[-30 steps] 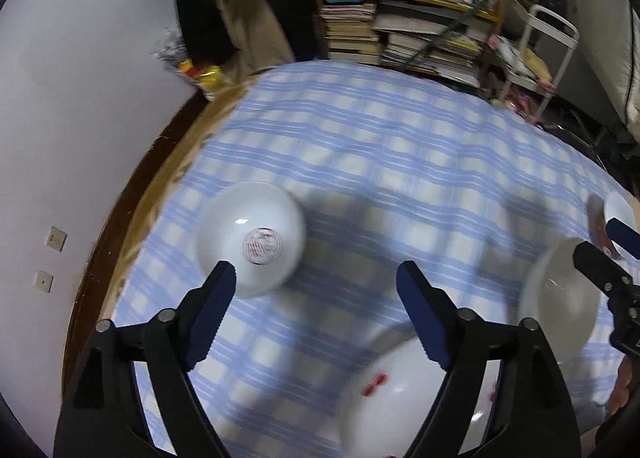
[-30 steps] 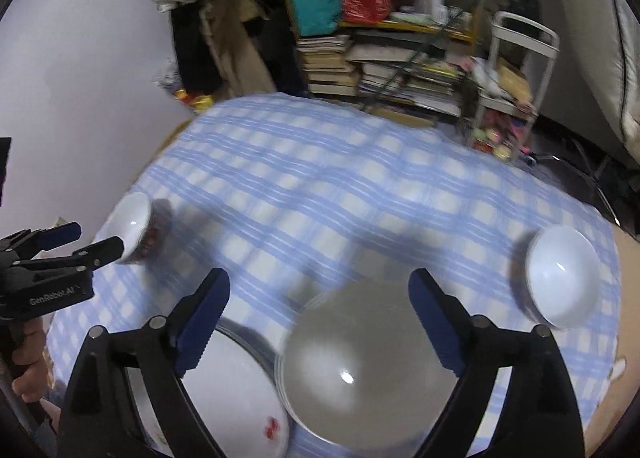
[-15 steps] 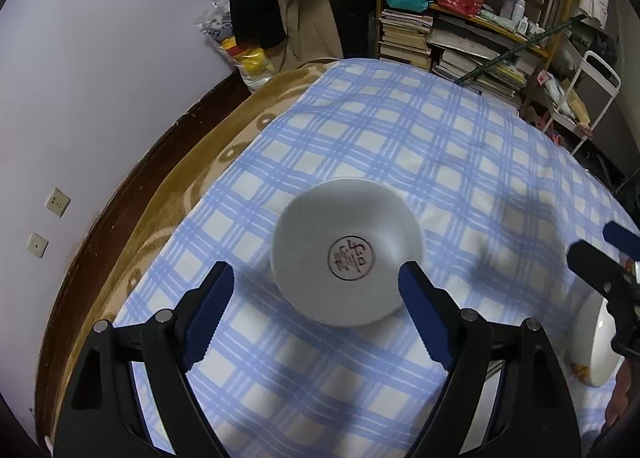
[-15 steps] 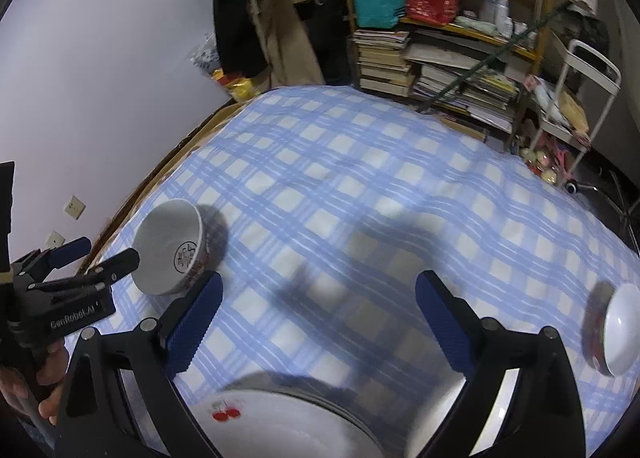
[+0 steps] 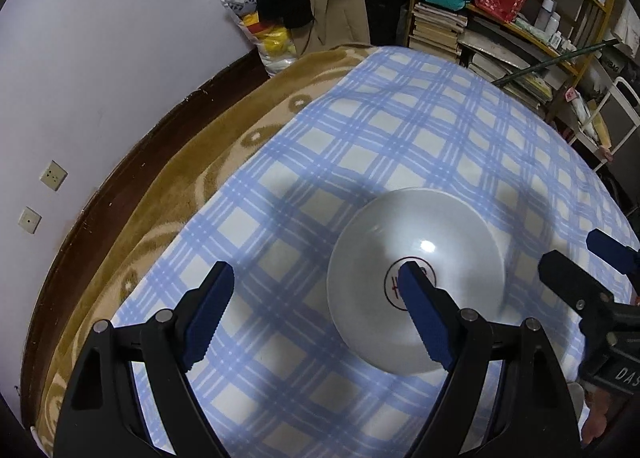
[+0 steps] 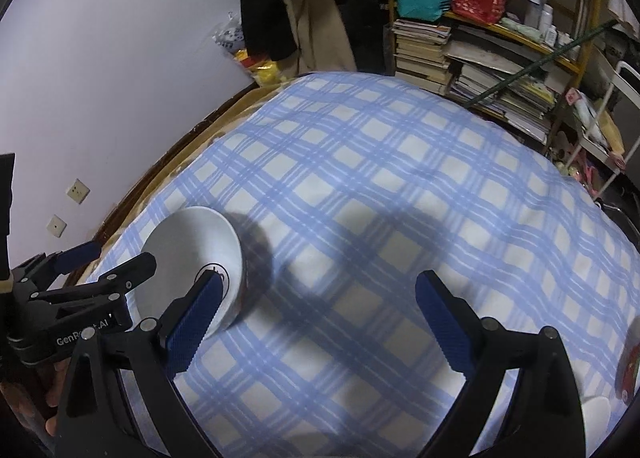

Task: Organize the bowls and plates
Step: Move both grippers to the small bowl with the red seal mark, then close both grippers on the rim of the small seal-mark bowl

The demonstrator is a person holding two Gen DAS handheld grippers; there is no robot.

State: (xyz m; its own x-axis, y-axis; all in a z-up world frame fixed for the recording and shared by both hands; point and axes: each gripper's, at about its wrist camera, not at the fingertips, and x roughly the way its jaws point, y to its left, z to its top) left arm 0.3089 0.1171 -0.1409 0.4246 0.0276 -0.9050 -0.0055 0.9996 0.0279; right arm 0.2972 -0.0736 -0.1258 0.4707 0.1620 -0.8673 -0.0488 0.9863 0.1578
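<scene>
Under the left gripper (image 5: 316, 306), spread and empty, sits one white bowl (image 5: 416, 286), its red mark behind the right jaw. The right gripper (image 6: 320, 310) has just been opening, nothing between its jaws; a second bowl's edge (image 6: 630, 358) shows beyond them. The plates seen earlier are gone from both views. A blue checked cloth (image 6: 380, 178) covers the tabletop; cluttered bookshelves (image 6: 480, 38) stand behind.

A bowl (image 5: 416, 282) sits on the table (image 5: 400, 146) at lower right of frame; shelves (image 5: 520, 30) stand behind, upper right.
</scene>
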